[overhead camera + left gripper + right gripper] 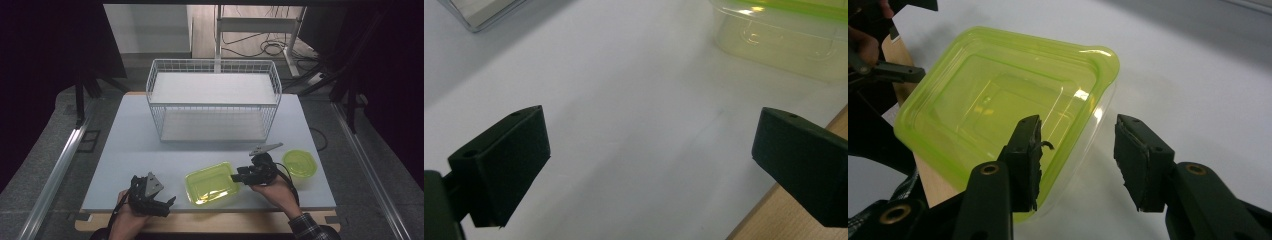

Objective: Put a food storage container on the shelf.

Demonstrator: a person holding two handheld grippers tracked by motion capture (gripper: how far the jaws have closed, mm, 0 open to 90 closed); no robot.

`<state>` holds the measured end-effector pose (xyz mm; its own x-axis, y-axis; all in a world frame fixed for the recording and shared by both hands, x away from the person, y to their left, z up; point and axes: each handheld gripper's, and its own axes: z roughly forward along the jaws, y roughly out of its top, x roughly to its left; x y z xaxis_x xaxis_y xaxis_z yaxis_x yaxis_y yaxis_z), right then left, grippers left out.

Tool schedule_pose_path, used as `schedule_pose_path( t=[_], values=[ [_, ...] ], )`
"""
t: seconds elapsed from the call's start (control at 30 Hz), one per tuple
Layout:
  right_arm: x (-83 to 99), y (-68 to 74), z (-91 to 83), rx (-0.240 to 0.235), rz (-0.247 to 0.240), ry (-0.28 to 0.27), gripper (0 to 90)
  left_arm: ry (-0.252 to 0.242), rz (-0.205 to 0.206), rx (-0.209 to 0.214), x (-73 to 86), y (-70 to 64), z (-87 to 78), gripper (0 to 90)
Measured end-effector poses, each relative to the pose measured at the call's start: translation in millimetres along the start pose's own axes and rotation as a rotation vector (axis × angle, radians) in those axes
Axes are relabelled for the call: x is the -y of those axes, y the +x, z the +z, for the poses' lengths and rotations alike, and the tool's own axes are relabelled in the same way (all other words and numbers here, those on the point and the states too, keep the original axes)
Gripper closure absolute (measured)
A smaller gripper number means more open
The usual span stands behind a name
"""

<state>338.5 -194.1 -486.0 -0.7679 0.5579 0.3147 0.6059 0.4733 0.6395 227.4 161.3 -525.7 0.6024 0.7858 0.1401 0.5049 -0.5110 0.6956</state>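
A clear rectangular container with a lime-green rim sits near the table's front edge, between the two hands. My right gripper is at its right end. In the right gripper view the container lies under the jaws; the right gripper is open, one jaw over the inside, the other outside, the near wall between them. My left gripper rests left of the container, apart from it. In the left gripper view it stands wide open over bare table, with the container at the top right.
A white wire basket stands at the middle back of the grey table. A smaller green container lies to the right of my right hand. The wooden front edge runs close beside the left gripper.
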Motion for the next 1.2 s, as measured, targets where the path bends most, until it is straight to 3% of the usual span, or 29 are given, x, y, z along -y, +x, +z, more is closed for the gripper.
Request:
schedule_pose_path(
  t=[0.07, 0.23, 0.3, 0.57, 0.67, 0.77, 0.83, 0.97, 1.2],
  values=[
    [-0.5, -1.4, 1.9, -0.005, 0.004, 0.003, 53.3, 0.001, -0.002, 0.001, 0.0, -0.2, 0.1, 2.0],
    [-2.7, -7.7, 10.1, -0.043, 0.071, 0.034, 53.7, 0.013, 0.009, 0.0, 0.1, -1.0, 0.7, 2.3],
    [-2.9, -7.9, 10.8, -0.047, 0.072, 0.036, 55.1, 0.014, 0.009, -0.001, 0.3, -0.8, 0.6, 2.3],
    [-3.7, -11.8, 11.6, -0.095, 0.151, 0.067, 70.2, 0.015, 0.013, -0.004, 0.5, -0.6, 0.1, 2.6],
    [-3.6, -13.7, 9.3, -0.175, 0.191, 0.053, 78.9, 0.015, 0.013, -0.007, 0.6, -0.6, -0.2, 2.6],
    [-4.8, -10.4, 8.3, -0.178, 0.187, 0.059, 79.4, 0.015, 0.014, -0.008, 0.6, -0.5, -0.2, 2.6],
    [-5.6, -9.2, 5.5, -0.226, 0.211, 0.041, 80.4, 0.015, 0.014, -0.009, 0.6, -0.5, -0.2, 2.7],
    [-5.9, -7.8, 3.2, -0.25, 0.217, 0.028, 81.0, 0.016, 0.014, -0.009, 0.7, -0.4, -0.1, 2.6],
    [-5.2, -10.1, -1.8, -0.246, 0.233, 0.003, 81.4, 0.019, 0.016, -0.011, 0.6, -0.5, 0.2, 2.7]
  ],
)
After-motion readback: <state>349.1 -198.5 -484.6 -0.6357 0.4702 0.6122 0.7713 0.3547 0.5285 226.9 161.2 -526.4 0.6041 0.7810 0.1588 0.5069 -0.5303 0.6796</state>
